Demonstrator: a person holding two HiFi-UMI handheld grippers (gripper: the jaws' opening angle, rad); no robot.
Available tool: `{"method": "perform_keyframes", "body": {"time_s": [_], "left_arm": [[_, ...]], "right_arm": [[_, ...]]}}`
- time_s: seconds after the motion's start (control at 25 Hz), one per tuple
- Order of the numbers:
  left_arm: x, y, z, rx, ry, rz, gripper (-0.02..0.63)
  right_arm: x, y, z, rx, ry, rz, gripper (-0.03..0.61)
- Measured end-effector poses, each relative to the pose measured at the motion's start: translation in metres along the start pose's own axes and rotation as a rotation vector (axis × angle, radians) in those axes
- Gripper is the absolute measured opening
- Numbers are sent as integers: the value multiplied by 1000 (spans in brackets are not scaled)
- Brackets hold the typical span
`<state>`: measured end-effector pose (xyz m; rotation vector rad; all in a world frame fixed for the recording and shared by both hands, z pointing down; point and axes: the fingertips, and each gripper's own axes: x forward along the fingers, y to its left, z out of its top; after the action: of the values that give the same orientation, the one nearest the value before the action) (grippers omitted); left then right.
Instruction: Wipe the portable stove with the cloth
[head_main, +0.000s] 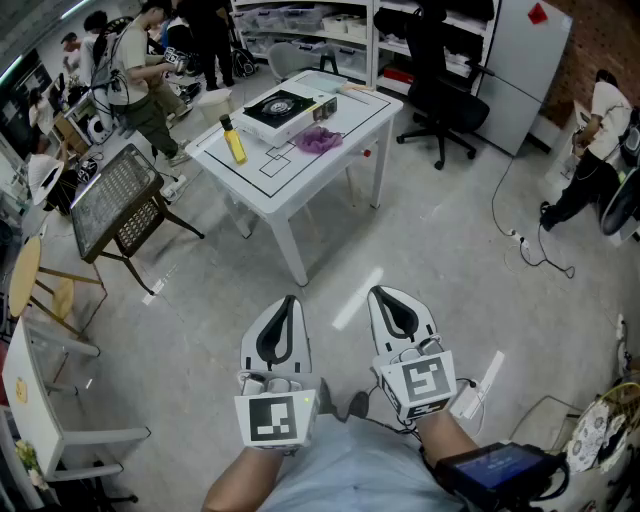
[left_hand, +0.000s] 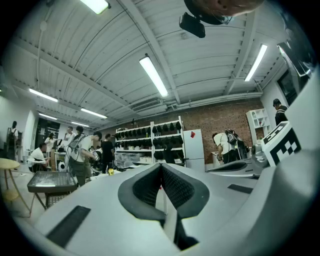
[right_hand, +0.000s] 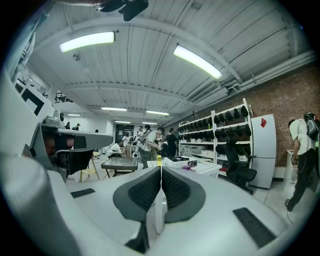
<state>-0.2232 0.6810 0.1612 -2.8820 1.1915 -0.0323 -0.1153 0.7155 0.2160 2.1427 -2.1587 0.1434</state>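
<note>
I hold my left claw (head_main: 289, 303) and right claw (head_main: 379, 294) side by side above the floor, each with its jaws pressed together on nothing. Well ahead, the portable stove (head_main: 283, 105) sits on the white counter (head_main: 300, 180), the purple cloth (head_main: 320, 140) just beside it, a yellow bottle (head_main: 234, 140) near

A white, box-shaped portable stove (head_main: 285, 108) with a black burner top is seen set flat toward the far side of a white table (head_main: 290, 178); a crumpled purple cloth (head_main: 319, 139) is laid in a loose heap just beside the stove's nearer corner, on the tabletop.
</note>
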Motion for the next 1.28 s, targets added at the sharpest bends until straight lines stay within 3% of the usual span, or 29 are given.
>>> {"method": "perform_keyframes", "body": {"time_s": [0.4, 0.64, 0.96, 1.28], "left_arm": [[4, -13, -6, -4, 17, 2, 18], [27, 5, -19, -18, 40, 10, 18], [111, 52, -40, -17, 77, 1, 18], [228, 117, -65, -35, 110, -12, 18]], "right_arm": [[-4, -14, -4, 24, -3, 11, 52], [26, -30, -13, 50, 16, -7, 52], [113, -64, -34, 77, 69, -35, 54], [241, -93, -45, 91, 106, -22, 54]]}}
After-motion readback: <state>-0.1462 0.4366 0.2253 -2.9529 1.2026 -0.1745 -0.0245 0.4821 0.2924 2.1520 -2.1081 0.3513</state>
